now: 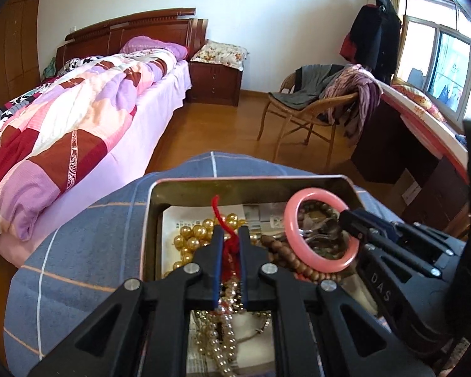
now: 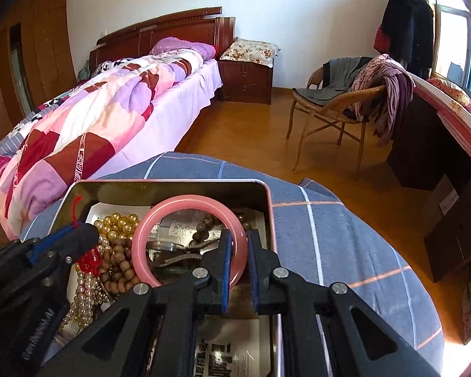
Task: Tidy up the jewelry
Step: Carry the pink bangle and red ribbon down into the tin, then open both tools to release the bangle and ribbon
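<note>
Bedroom, blue checked cover [image 1: 78,245] under metal tin [image 2: 169,186]; left gripper [image 1: 230,235] clamped on red-corded pearl strand [image 1: 232,286]; right gripper [image 2: 237,242] pinching pink bangle [image 2: 188,210] over tin; step: likely placing both in; next: open jaws, drop clear of wooden beads [image 2: 119,264].

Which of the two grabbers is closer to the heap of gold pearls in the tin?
Left. The left gripper, pinching a red cord, hangs right over the gold pearls; the right gripper holds the pink bangle farther off.

"DAS" in raised letters on right gripper [image 1: 348,216] body, left wrist view; printed paper [image 2: 232,352] in tin: large characters, illegible.
</note>
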Motion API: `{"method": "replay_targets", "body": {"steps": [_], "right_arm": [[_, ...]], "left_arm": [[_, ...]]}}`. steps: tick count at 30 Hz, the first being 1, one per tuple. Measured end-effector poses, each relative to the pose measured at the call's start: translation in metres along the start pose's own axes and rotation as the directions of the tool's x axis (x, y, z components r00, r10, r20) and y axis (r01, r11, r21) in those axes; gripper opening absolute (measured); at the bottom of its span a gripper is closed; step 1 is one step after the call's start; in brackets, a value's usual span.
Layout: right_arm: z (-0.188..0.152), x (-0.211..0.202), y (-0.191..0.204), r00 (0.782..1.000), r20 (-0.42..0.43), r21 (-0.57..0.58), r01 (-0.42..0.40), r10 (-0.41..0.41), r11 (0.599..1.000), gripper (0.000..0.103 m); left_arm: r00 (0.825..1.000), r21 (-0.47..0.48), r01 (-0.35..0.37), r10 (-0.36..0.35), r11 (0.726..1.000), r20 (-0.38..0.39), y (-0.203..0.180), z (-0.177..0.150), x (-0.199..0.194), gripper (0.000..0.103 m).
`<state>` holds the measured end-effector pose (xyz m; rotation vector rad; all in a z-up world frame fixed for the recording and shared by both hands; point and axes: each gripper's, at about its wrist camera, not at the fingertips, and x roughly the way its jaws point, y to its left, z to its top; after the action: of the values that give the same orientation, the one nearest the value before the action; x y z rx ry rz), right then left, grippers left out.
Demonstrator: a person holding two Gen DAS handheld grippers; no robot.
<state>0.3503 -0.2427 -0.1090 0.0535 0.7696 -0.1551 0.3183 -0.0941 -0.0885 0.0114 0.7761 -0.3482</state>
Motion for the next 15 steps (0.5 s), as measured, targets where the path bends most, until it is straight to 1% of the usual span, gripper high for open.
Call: {"method": "replay_targets", "body": {"steps": [2, 5, 7, 8, 10, 11, 12, 13, 14, 15], "right_arm": [[0.000, 0.004, 0.003, 1.000, -0.010, -0.011, -0.003, 0.002, 1.000, 0.010], [-0.002, 0.007, 0.008, 1.000, -0.001, -0.045, 0.016, -0.016, 0.999, 0.010], [-0.003, 0.009, 0.009, 1.000, -0.011, -0.049, 0.011, -0.011, 0.999, 0.010], [-0.004, 0.012, 0.009, 1.000, -0.020, -0.045, 0.002, -0.003, 0.999, 0.010], [-0.005, 0.011, 0.009, 1.000, -0.014, -0.047, -0.001, 0.001, 0.999, 0.011], [-0.004, 0.011, 0.010, 1.000, -0.019, -0.052, -0.003, 0.002, 0.999, 0.011], [-0.004, 0.010, 0.009, 1.000, -0.028, -0.055, -0.009, 0.007, 0.998, 0.012], [-0.004, 0.008, 0.010, 0.999, -0.035, -0.056, -0.012, 0.010, 0.998, 0.016], [-0.004, 0.006, 0.010, 0.999, -0.041, -0.057, -0.018, 0.016, 0.998, 0.026], [-0.003, 0.000, 0.010, 0.999, -0.042, -0.056, -0.029, 0.027, 0.998, 0.035]], "left_arm": [[1.000, 0.008, -0.018, 0.018, 1.000, -0.010, -0.001, -0.002, 0.005, 0.008], [0.999, 0.000, -0.032, 0.032, 1.000, -0.016, 0.002, -0.005, 0.010, 0.008], [0.999, -0.004, -0.044, 0.044, 0.999, -0.020, 0.003, -0.005, 0.011, 0.008], [0.998, -0.001, -0.053, 0.053, 0.999, -0.019, 0.003, -0.006, 0.011, 0.008], [0.996, 0.016, -0.087, 0.087, 0.996, -0.024, 0.001, -0.006, 0.011, 0.009], [0.994, 0.019, -0.104, 0.104, 0.994, -0.028, 0.000, -0.006, 0.011, 0.013], [0.992, 0.019, -0.119, 0.120, 0.993, -0.032, 0.001, -0.006, 0.011, 0.013], [0.989, 0.019, -0.139, 0.140, 0.990, -0.040, 0.001, -0.006, 0.010, 0.015], [0.987, 0.018, -0.154, 0.155, 0.988, -0.047, 0.001, -0.005, 0.007, 0.027], [0.987, 0.015, -0.154, 0.154, 0.988, -0.045, 0.001, -0.005, 0.004, 0.038]]}}
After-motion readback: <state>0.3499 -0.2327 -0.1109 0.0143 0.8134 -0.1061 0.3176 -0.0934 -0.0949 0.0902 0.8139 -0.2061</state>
